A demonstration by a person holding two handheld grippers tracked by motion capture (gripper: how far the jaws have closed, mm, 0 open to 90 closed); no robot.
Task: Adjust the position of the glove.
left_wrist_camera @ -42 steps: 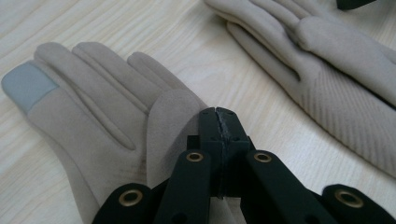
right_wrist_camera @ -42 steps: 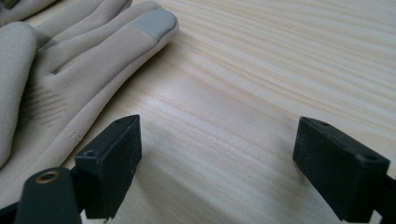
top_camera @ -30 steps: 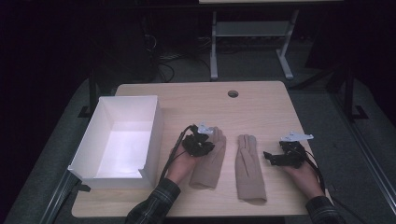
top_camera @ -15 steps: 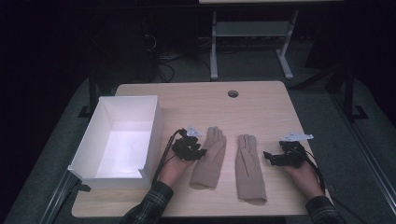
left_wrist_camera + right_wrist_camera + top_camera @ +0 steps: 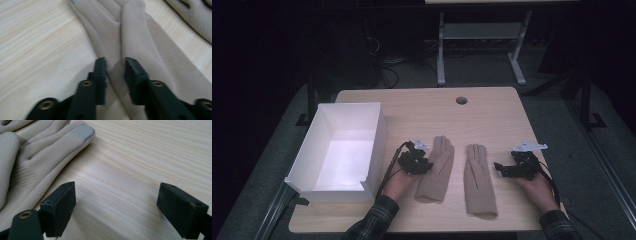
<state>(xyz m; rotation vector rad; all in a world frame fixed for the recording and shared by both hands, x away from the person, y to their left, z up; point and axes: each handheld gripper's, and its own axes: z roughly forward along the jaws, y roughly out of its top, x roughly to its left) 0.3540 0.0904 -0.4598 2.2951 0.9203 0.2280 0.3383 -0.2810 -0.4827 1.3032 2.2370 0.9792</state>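
High view puts two beige gloves side by side at lower centre of the worktop [image 5: 492, 110], the left glove [image 5: 436, 170] beside our left tongs [image 5: 428, 166]. Our left tongs [image 5: 115, 75] stand nearly closed astride a fold of the glove [image 5: 140, 45], not visibly clamped. Right tongs [image 5: 116, 207] gape wide over bare wood beside the right glove [image 5: 37, 152]. We judge the fabric light, soft, limp and finely ribbed; pinch a raised fold. A stiff white box [image 5: 307, 165] sits at left.
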